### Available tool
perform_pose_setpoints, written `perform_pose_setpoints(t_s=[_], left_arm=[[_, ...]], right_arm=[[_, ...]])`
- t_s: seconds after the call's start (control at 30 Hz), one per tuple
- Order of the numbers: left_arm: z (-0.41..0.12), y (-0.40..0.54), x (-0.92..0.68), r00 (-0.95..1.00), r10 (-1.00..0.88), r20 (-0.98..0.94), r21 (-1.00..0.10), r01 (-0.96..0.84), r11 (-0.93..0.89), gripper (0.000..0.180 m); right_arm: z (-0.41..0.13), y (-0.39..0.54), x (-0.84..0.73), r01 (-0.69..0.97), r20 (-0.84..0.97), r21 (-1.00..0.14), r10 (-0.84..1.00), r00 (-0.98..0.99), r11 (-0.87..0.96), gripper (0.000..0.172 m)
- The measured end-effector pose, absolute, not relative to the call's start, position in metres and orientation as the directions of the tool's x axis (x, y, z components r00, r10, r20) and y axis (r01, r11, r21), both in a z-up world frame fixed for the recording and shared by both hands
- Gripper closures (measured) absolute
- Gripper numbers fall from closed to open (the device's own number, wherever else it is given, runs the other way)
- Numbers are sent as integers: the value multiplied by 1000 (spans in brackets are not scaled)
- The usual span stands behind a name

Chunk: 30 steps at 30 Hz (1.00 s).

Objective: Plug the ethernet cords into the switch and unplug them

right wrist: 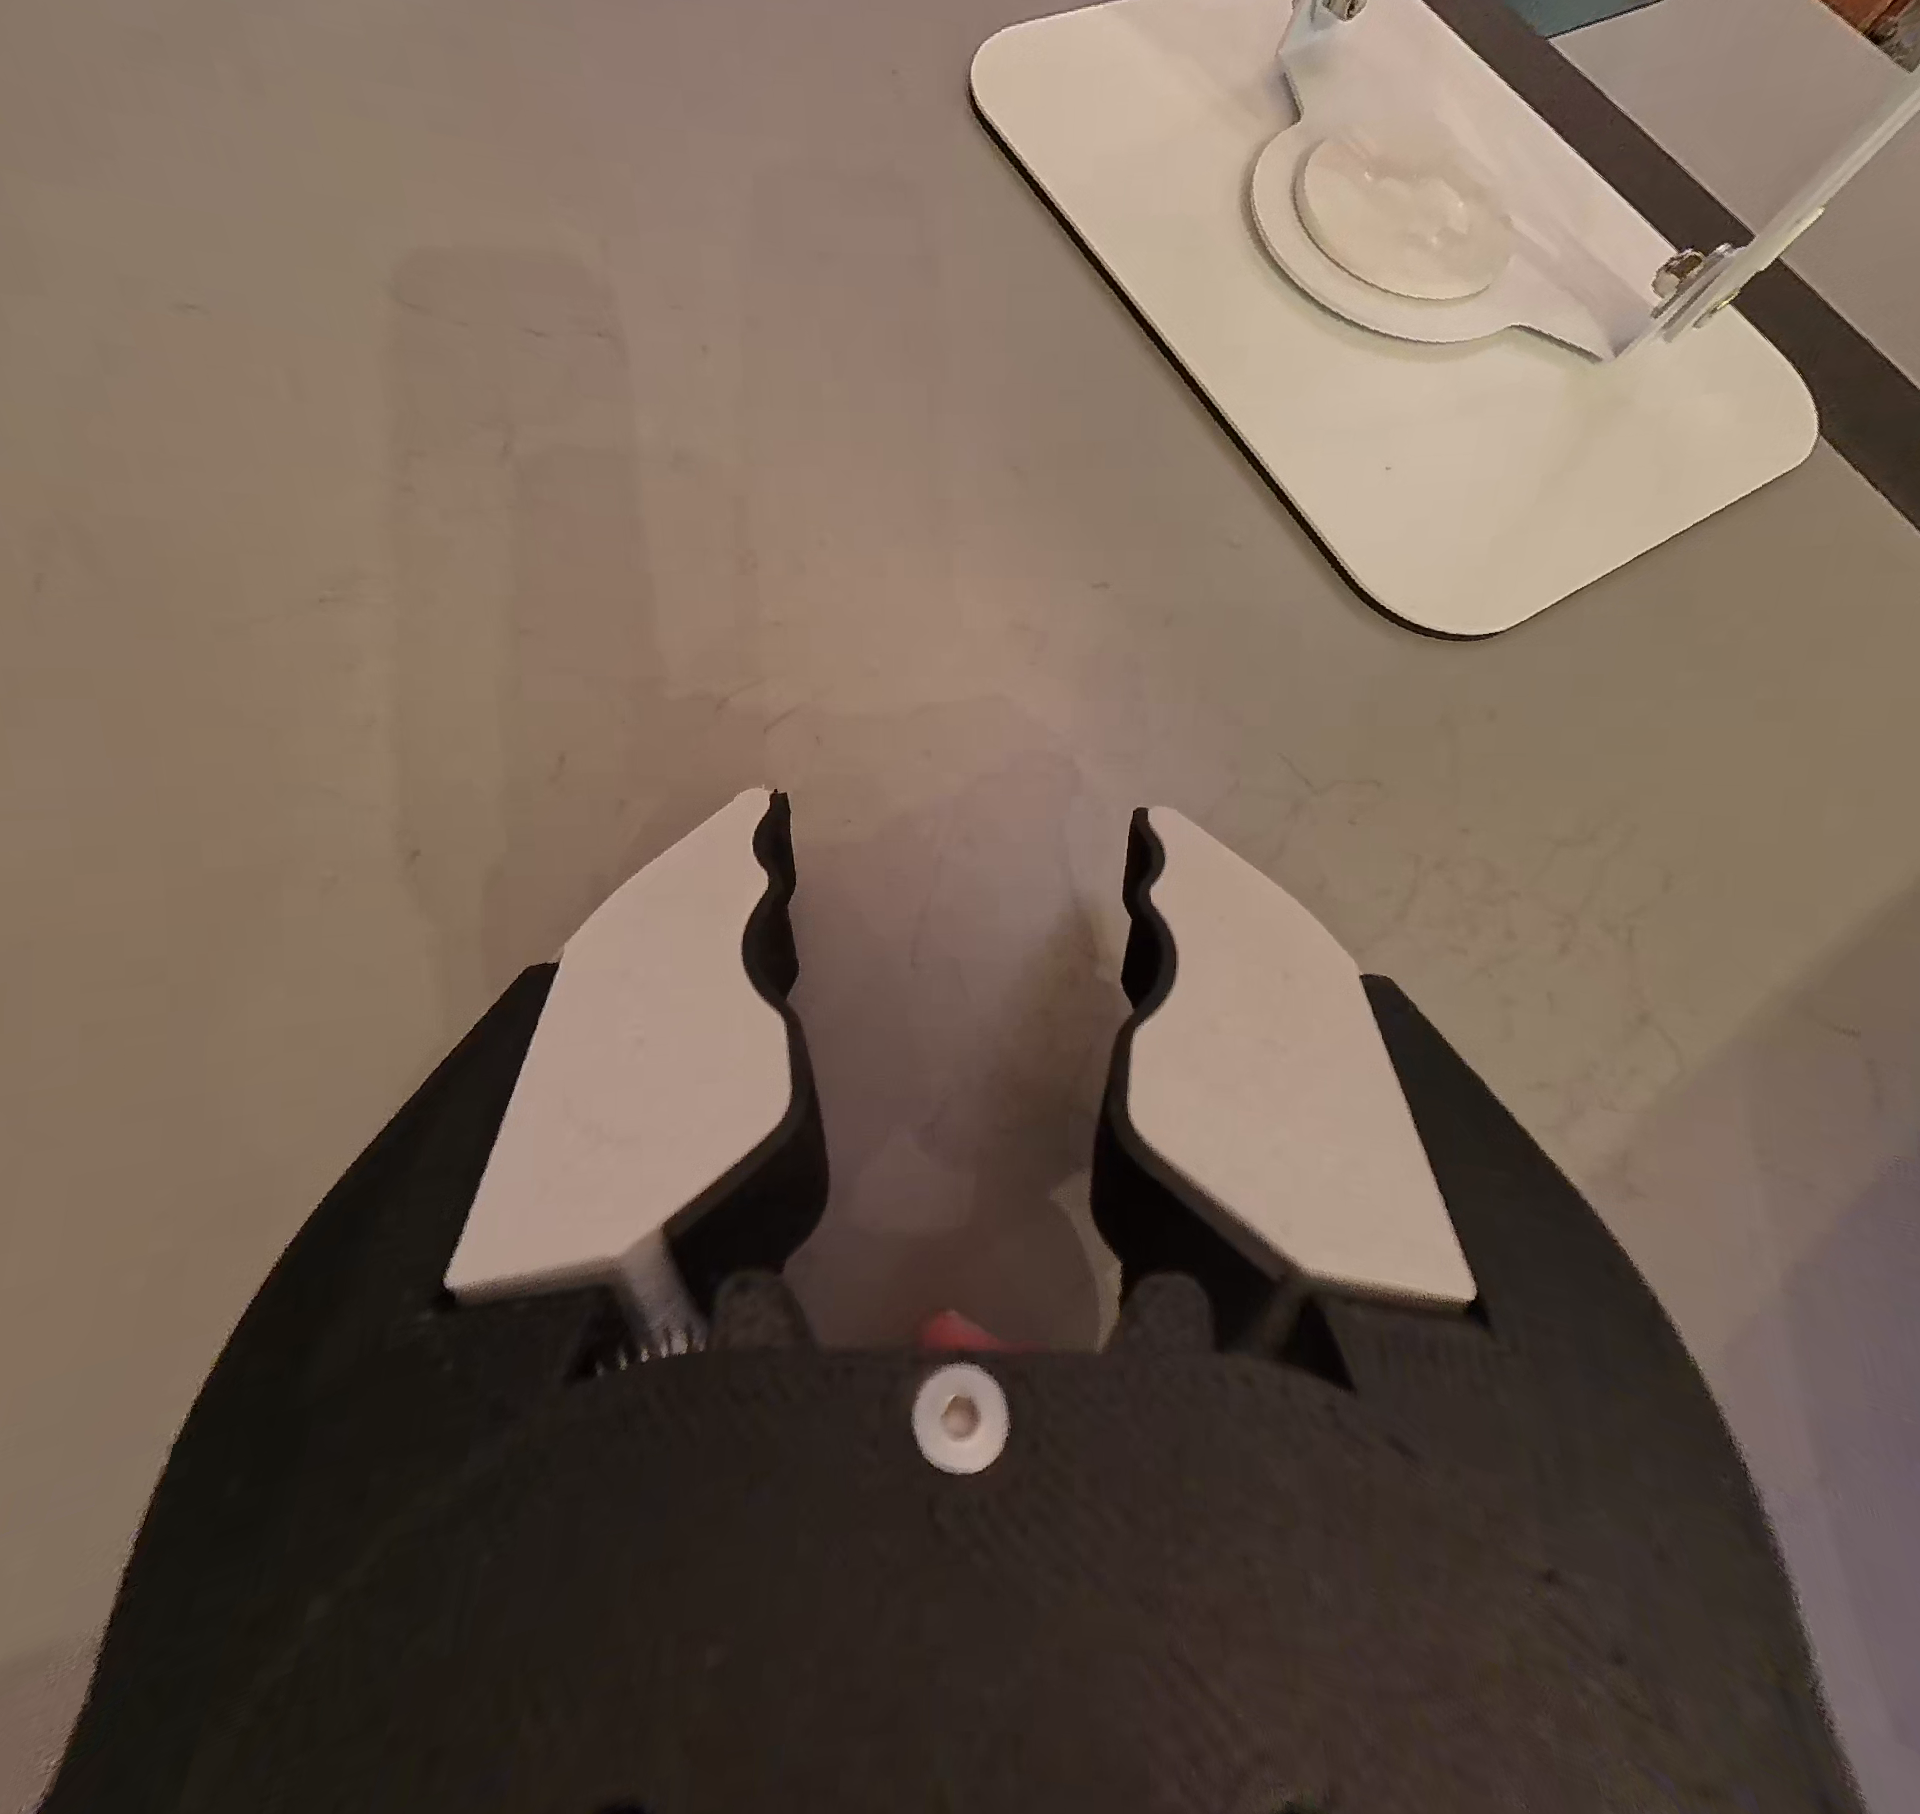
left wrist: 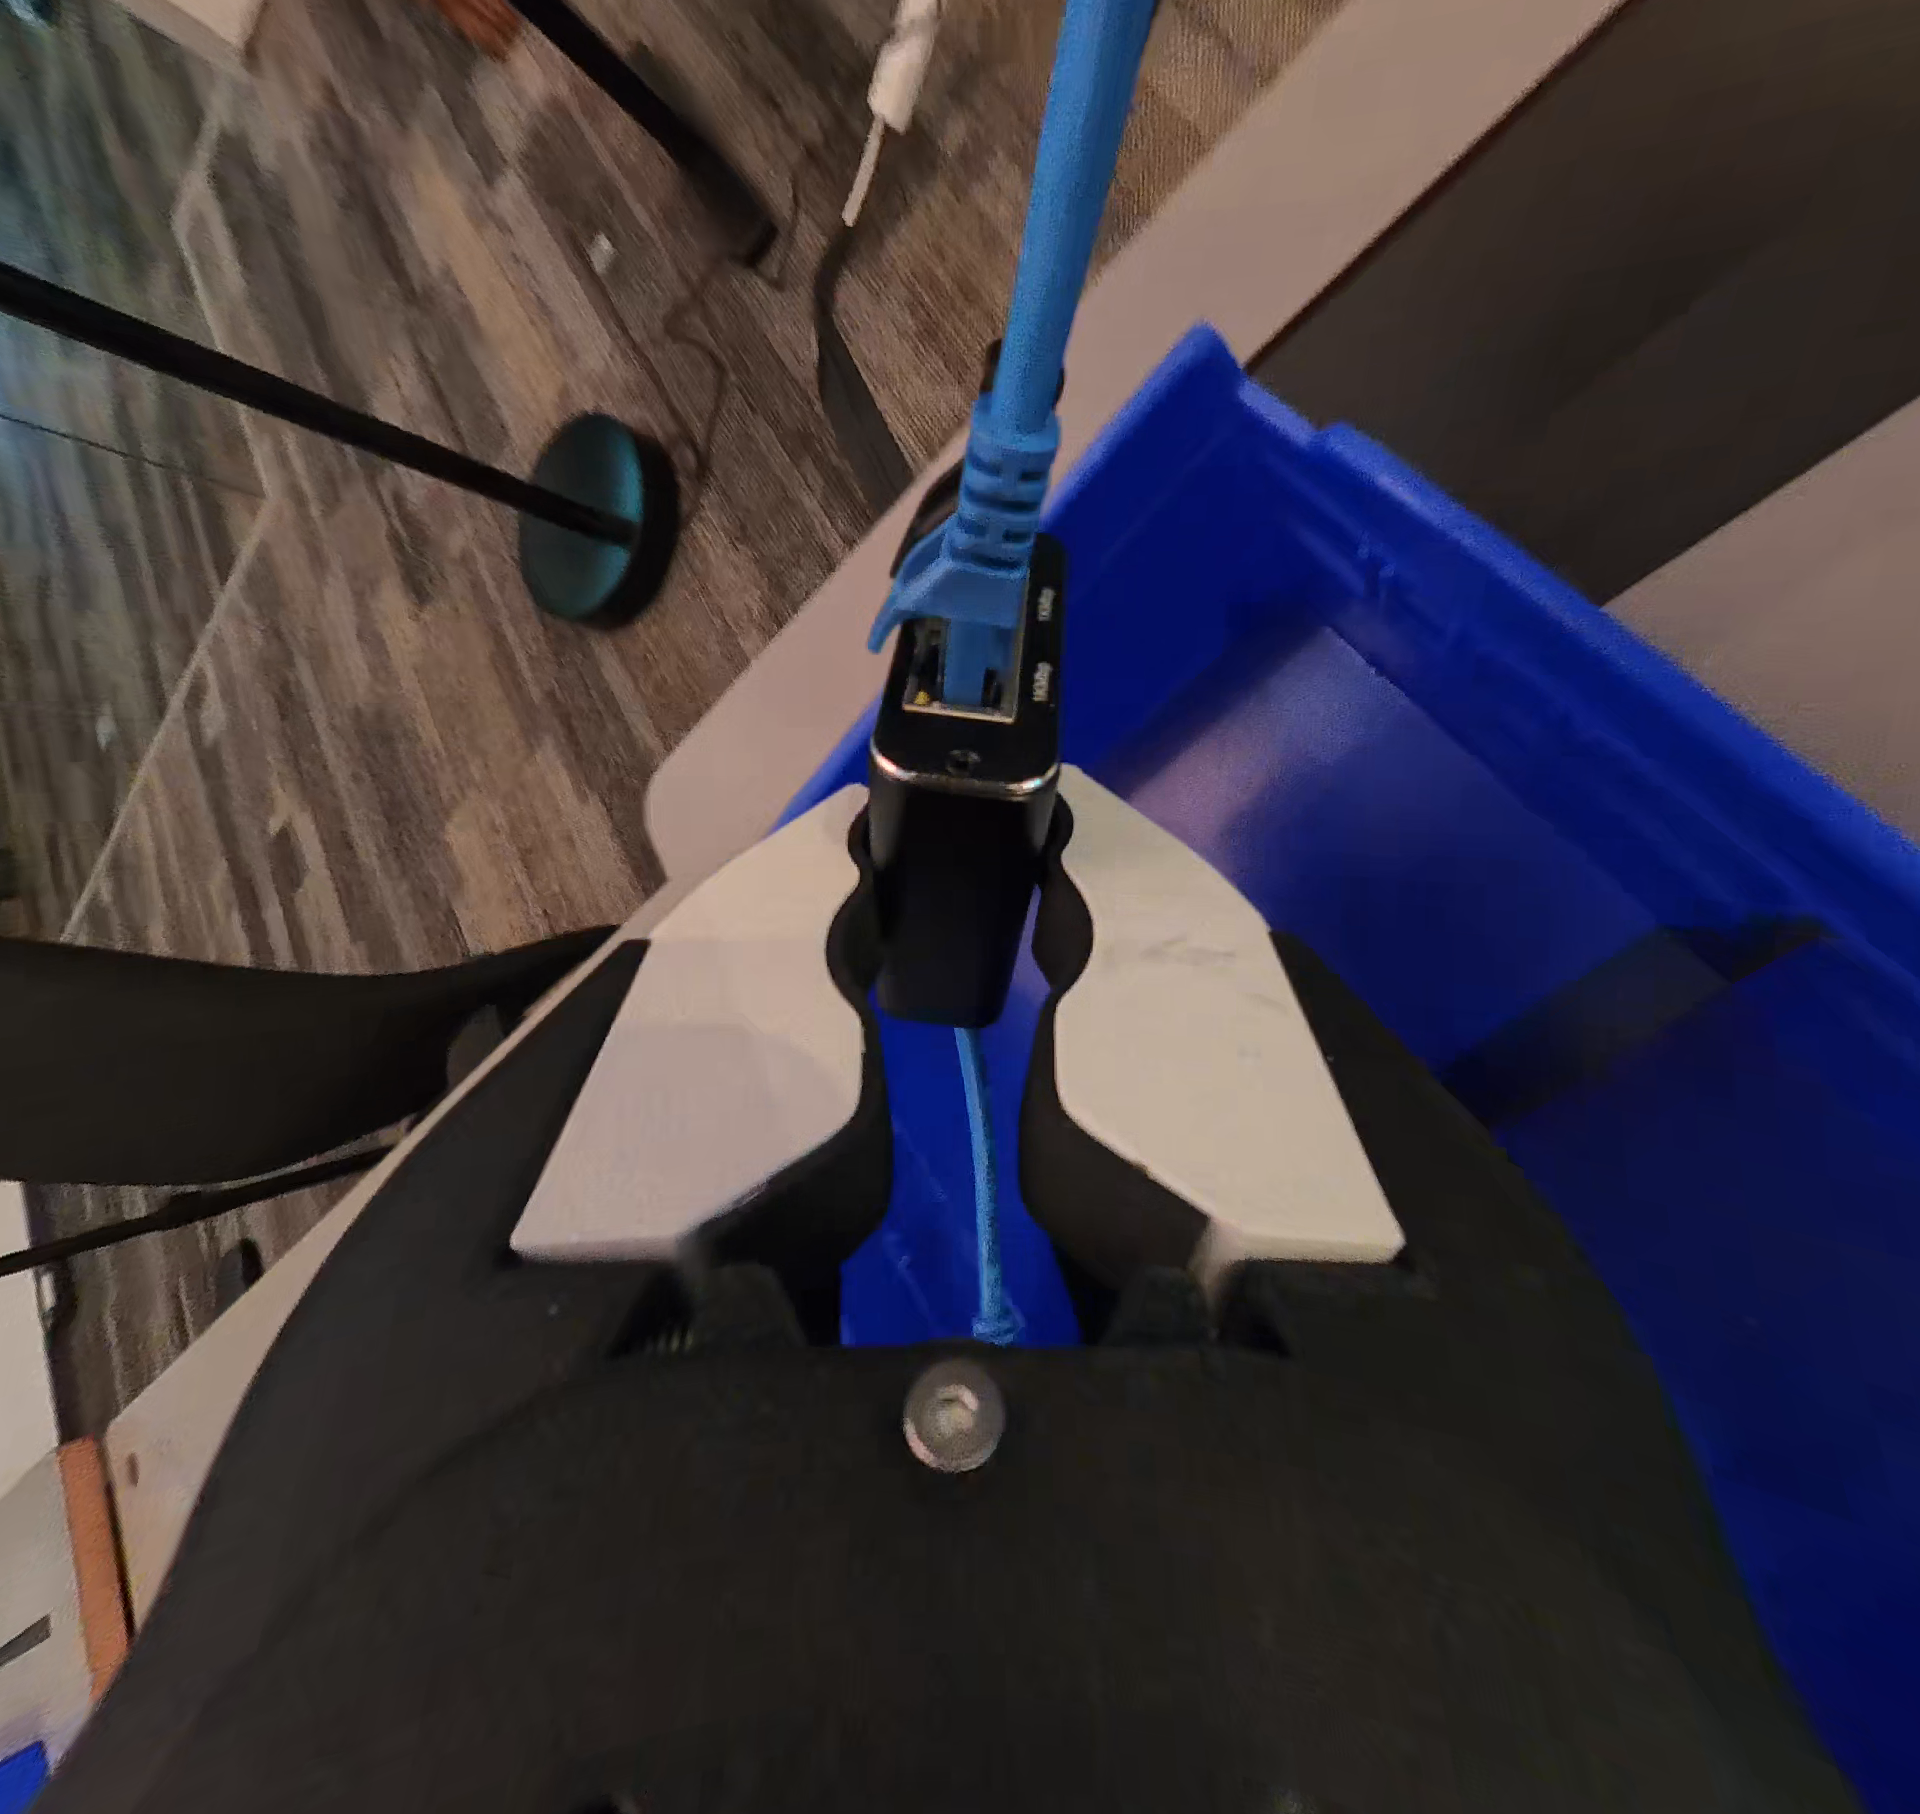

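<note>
The left gripper (left wrist: pixel 956 891) grips the switch (left wrist: pixel 961 829), a small black box with a metal-edged end face, its wavy black pads (left wrist: pixel 854 917) pressed against the two long sides. The box sits at the centre of the left wrist view, its long axis running straight out along the fingers and its port face turned away from the camera, toward the top of the frame. A blue ethernet cord (left wrist: pixel 1081 154) comes down from the top centre of the frame, and its ribbed boot and plug (left wrist: pixel 982 611) are seated in the port, the latch tab jutting to the left. So cord and switch lie on one line — the plug must come out along that axis, up the frame and away from the left gripper's hold.

Below the switch lies a blue bin (left wrist: pixel 1455 777) that fills the right half of the view, and a second, thinner blue cord (left wrist: pixel 982 1193) runs inside it, showing between the finger bases. Carpet floor and a black stand with a round base (left wrist: pixel 597 517) are blurred at the left.

The right gripper (right wrist: pixel 961 819) is wide open and holds nothing; it hangs over bare grey tabletop (right wrist: pixel 520 414), with a white stand base (right wrist: pixel 1403 310) in the upper right of its view. Neither switch nor cord shows there, so how far it is from the plug I cannot tell. In my judgement it is the free tool that should take the plug.
</note>
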<state>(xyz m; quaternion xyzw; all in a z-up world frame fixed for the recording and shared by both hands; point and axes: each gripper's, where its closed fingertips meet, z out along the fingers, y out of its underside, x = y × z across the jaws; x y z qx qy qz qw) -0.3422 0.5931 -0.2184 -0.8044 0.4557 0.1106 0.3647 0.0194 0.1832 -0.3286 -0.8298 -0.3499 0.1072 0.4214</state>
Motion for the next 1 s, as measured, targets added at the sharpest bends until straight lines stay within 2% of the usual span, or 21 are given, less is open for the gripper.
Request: perform_pose_setpoints(t_s=[0.23,0.4,0.5,0.6,0.8,1.0], left_arm=[[-120,535,-344,652,-602,-462,-721,-671,-174,155],[-46,473,-333,658,-606,-447,-841,-540,33,155],[-5,427,-312,633,-668,-391,-907,-387,165,155],[26,378,-278,550,-778,-304,-953,-171,251,155],[36,287,-194,224,-947,-231,-963,84,255,155],[14,228,-119,-41,-975,-219,-969,122,213,156]], right_arm=[[-328,183,19,489,116,-778,673,730,-396,109],[-331,183,18,517,146,-762,674,724,-391,108],[-330,183,17,526,162,-764,678,717,-374,107],[-317,182,16,470,140,-815,672,727,-339,105],[-235,175,5,314,98,-927,675,731,-205,99],[-154,165,6,210,104,-974,669,736,-80,89]])
